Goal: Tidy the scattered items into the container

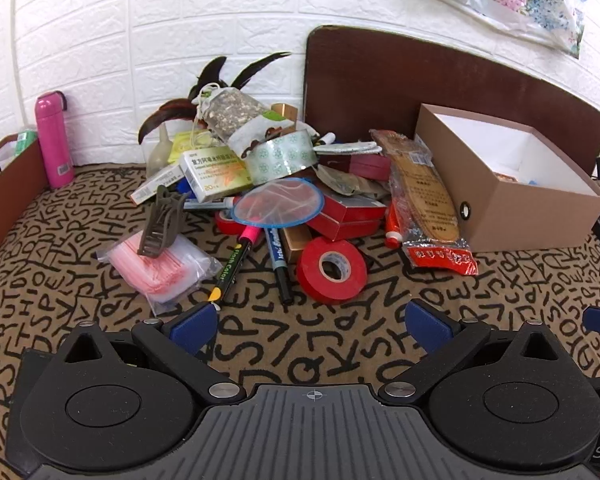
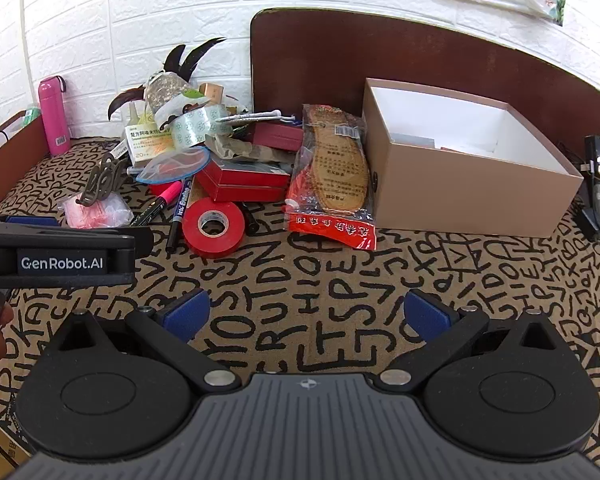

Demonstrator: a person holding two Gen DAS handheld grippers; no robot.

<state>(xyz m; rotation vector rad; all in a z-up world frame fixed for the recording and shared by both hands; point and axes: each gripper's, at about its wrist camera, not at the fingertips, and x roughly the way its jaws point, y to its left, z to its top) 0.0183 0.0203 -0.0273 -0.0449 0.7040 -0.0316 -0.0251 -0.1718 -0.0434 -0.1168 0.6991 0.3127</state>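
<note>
A pile of scattered items lies on the letter-patterned cloth: a red tape roll [image 1: 332, 269] [image 2: 214, 227], a packaged insole [image 1: 426, 196] [image 2: 334, 168], red boxes [image 1: 350, 212] [image 2: 244, 184], marker pens [image 1: 236, 258], a bag of pink masks [image 1: 160, 266] with a hair claw [image 1: 162, 220] on it, a medicine box [image 1: 214, 170] and a patterned tape roll [image 1: 282, 156]. The open tan box [image 1: 512, 200] [image 2: 468, 184] stands at the right. My left gripper [image 1: 308, 324] is open and empty in front of the red tape roll. My right gripper [image 2: 306, 314] is open and empty over bare cloth.
A pink flask [image 1: 54, 140] and a brown paper bag [image 1: 8, 184] stand at the far left by the white brick wall. A dark brown board [image 1: 420, 80] leans behind the box. The left gripper's body [image 2: 60, 252] shows at the left of the right wrist view.
</note>
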